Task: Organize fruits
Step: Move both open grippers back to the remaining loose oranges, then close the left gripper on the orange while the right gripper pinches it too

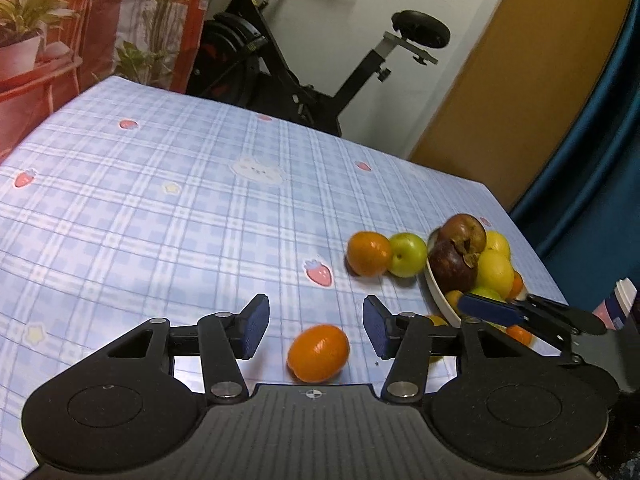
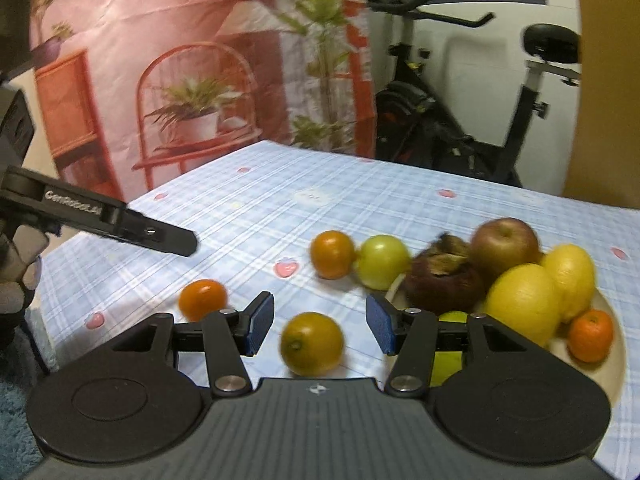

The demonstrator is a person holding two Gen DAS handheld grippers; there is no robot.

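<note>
Orange (image 1: 318, 353) between open left claw (image 1: 316, 326)

Room behind table, indoor light.
Checked blue tablecloth (image 1: 160, 184); exercise bike (image 1: 304, 60) past table's far edge against white wall (image 1: 360, 20); pink plant-print backdrop (image 2: 180, 60) by far left corner; blue curtain (image 1: 592, 184) right.

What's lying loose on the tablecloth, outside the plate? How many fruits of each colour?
Orange fruits: 3 (left one, far one, nearest one)
Green fruit: 1
Total: 4
</note>
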